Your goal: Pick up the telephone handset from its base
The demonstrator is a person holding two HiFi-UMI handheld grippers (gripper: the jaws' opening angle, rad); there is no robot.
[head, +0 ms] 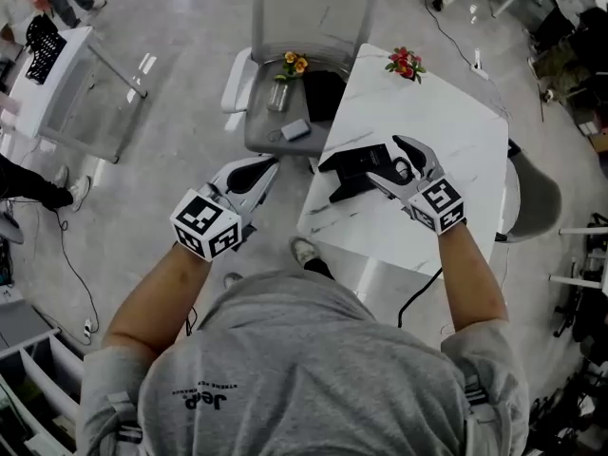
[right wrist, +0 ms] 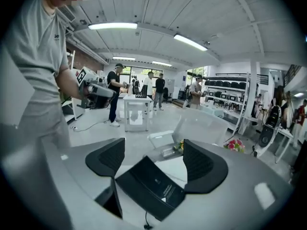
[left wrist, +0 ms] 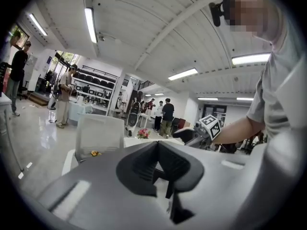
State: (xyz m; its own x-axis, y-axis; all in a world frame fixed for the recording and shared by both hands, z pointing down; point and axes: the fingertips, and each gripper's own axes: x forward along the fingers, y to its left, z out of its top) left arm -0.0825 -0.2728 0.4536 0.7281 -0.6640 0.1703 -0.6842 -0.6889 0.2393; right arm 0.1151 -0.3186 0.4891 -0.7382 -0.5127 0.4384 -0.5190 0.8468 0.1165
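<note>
**Head view: right tool poised over telephone, handset not yet lifted**

Head view shows the right tool [head: 388, 160], jaws apart, hovering over the black telephone [head: 347, 171], which lies near the left edge of the white counter [head: 446, 122]. The handset appears to sit on its base, though the two cannot be told apart here. The left tool [head: 266, 171] hangs off the counter's side, above the floor. It is near a grey chair [head: 313, 12] that carries a small vase of flowers [head: 285, 74]. Red flowers [head: 406, 63] stand at the counter's far edge.

Left gripper view shows that tool's jaws together with nothing between them, pointed across the room past the chair [left wrist: 98, 133].

Right gripper view shows the jaws spread wide, pads clear of everything. The telephone [right wrist: 153, 188] lies below and between them, untouched, and a cord [right wrist: 146, 221] trails from its near end.

The step in hand looks like the approach. The next move likely calls for lowering the right tool until its jaws straddle the handset's narrow width. It would then close firmly and lift straight up, so the cord does not drag the base along.
</note>
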